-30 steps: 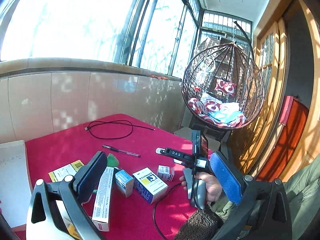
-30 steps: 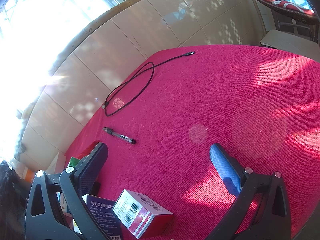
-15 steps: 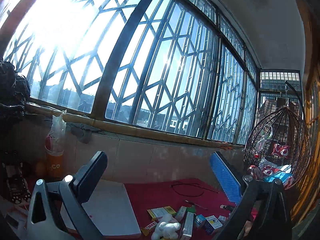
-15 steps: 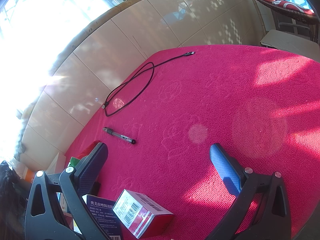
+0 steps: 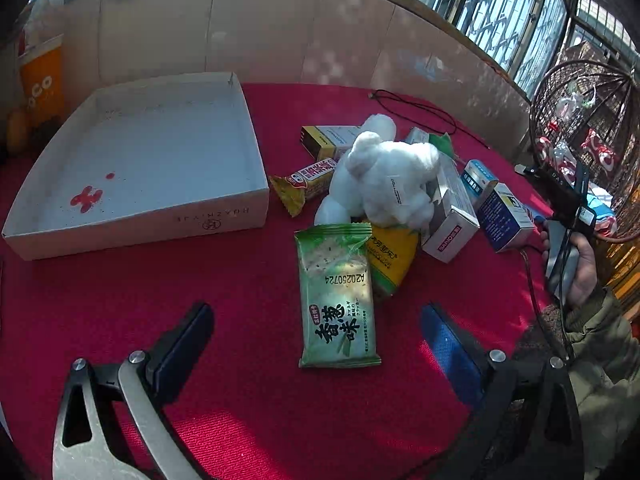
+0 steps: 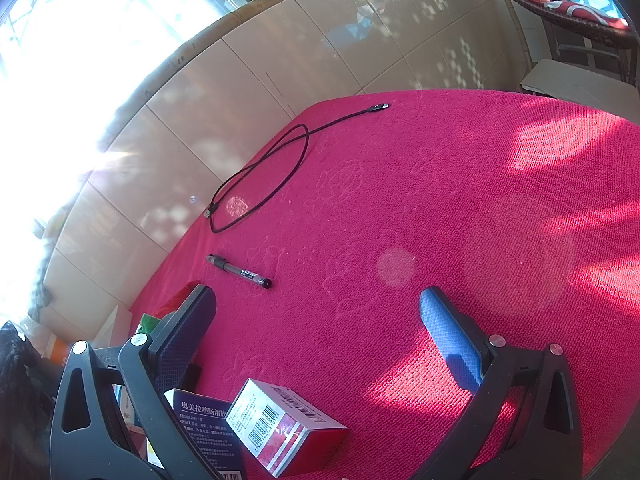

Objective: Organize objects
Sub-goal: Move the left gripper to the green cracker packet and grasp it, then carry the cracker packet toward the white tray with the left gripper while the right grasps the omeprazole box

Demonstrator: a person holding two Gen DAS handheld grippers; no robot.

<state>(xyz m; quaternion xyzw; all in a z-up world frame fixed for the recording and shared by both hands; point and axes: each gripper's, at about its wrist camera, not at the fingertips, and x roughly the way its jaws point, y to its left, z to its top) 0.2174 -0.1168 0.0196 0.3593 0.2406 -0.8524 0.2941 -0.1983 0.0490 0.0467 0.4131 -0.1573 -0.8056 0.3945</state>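
Left wrist view: a green snack packet [image 5: 338, 300] lies flat on the red tablecloth [image 5: 248, 272], between the spread fingers of the left gripper [image 5: 316, 322], which holds nothing. Just beyond it a white plush toy [image 5: 384, 176] rests on a heap of small boxes and a yellow packet [image 5: 390, 258]. A white cardboard tray [image 5: 224, 216] sits to the left, apart from the heap. The right gripper [image 6: 318, 314] also stands wide open and empty over bare cloth, with a pen [image 6: 238, 271] and a black cable [image 6: 276, 168] ahead and a red-and-white box [image 6: 280, 428] near its left finger.
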